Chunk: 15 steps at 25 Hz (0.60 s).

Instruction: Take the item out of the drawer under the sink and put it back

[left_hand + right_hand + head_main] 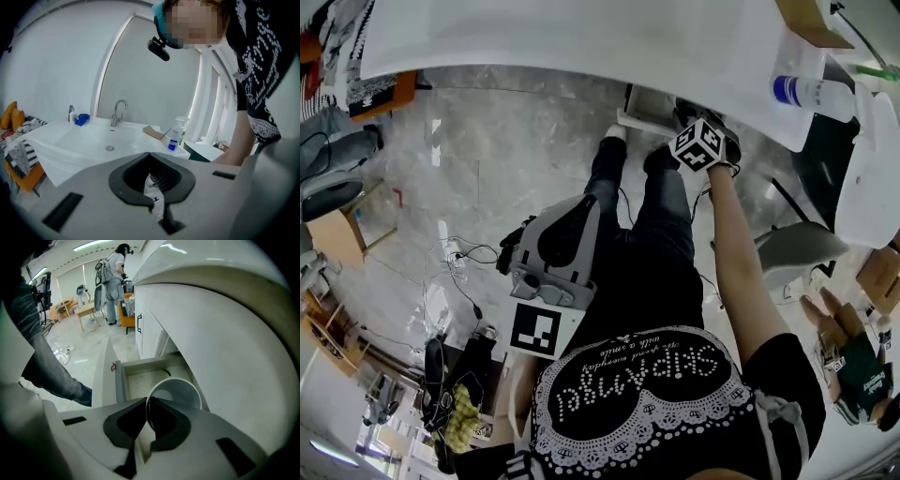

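Note:
My right gripper [148, 401] is shut on the rim of a white cup [180, 392], which hangs mouth-up over the open drawer [140, 376] beneath the white sink [225, 329]. The drawer's pale floor shows under the cup. In the head view only this gripper's marker cube [701, 145] shows, at the sink's front edge [581, 47]; its jaws and the cup are hidden there. My left gripper [150, 153] is shut with nothing held and points over the sink basin [93, 138]. In the head view the left gripper [586, 211] is in front of my body.
On the sink top stand a spray bottle [174, 138], a faucet [118, 112], a blue item [83, 119] and a cardboard piece [152, 132]. Cables [459, 262] lie on the marble floor. A cabinet with a handle [139, 323] adjoins the drawer. Another person [111, 282] stands far off.

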Motion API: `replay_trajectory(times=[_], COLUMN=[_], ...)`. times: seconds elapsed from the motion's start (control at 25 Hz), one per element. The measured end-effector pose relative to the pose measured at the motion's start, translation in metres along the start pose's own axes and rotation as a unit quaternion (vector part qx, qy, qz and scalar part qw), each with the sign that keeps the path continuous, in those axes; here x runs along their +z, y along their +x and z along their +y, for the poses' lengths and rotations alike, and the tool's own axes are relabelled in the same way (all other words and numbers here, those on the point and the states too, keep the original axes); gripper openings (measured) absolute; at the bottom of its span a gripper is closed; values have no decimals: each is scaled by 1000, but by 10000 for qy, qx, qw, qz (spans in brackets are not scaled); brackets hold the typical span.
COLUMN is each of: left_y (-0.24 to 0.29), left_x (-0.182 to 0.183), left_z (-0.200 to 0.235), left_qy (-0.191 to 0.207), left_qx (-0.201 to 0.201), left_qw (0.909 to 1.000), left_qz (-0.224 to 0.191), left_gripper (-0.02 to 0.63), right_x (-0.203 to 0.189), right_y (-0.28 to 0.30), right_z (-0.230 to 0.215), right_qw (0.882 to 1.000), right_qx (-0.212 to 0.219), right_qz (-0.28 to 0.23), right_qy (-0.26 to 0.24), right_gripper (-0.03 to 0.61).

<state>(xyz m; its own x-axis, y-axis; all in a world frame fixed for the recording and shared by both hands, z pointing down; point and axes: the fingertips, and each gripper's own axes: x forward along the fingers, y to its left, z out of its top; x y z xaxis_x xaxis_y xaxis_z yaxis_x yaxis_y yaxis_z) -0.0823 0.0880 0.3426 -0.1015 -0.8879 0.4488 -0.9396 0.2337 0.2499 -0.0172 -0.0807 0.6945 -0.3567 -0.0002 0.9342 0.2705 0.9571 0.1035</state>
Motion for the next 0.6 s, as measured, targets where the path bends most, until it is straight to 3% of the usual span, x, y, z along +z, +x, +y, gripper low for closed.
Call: replay_trajectory(times=[0.6], left_y=[-6], left_x=[-10], left_z=[16], left_qy=[-162], left_qx=[213], left_qw=[9995], left_qz=[165], left_gripper=[3], right_x=[-3], right_y=[23], right_z=[-5], right_qw=[9989], right_qx=[180], right_qz=[319], right_qy=[-300], right_gripper=[23])
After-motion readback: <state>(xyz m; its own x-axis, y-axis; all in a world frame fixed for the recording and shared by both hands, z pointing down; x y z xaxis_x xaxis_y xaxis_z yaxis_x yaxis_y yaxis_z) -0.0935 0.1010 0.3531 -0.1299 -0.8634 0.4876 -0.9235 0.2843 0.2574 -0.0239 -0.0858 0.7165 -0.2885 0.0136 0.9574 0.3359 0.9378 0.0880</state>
